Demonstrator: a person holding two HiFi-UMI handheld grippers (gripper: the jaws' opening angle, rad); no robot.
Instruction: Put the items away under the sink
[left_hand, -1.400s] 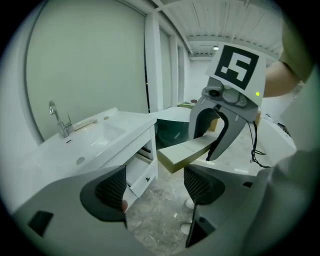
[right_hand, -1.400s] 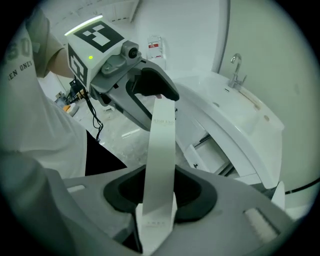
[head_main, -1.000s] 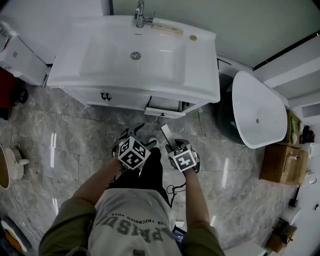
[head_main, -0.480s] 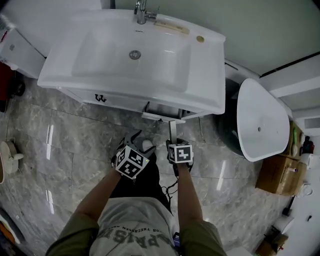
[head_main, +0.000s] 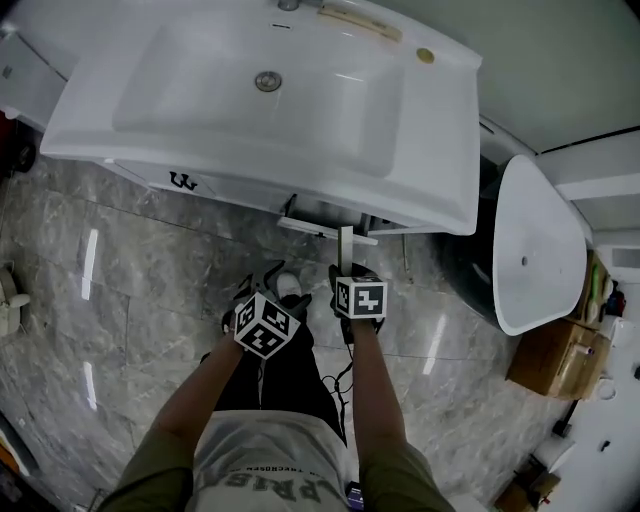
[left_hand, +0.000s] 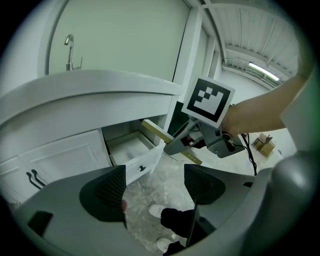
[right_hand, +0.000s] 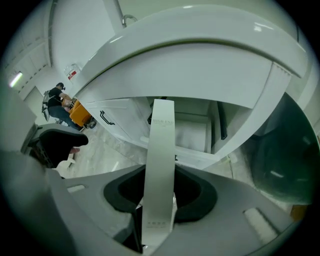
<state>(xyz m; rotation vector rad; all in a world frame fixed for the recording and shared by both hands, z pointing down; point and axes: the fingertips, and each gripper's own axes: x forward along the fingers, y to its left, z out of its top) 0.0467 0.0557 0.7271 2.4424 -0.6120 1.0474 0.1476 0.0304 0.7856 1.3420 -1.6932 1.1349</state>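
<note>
White and narrow, the long carton is pinched at its near end between the jaws of the right gripper. In the head view it lies at frame centre, its far end at the front of the open drawer. The drawer, standing out beneath the white vanity sink, shows a white interior. Left gripper: jaws spread, only the grey marble-patterned floor between them.

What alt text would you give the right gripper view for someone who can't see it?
The right hand-held gripper clamps a long white box, whose far end points toward an open drawer under a white sink. Grey marble floor shows at the left.
</note>
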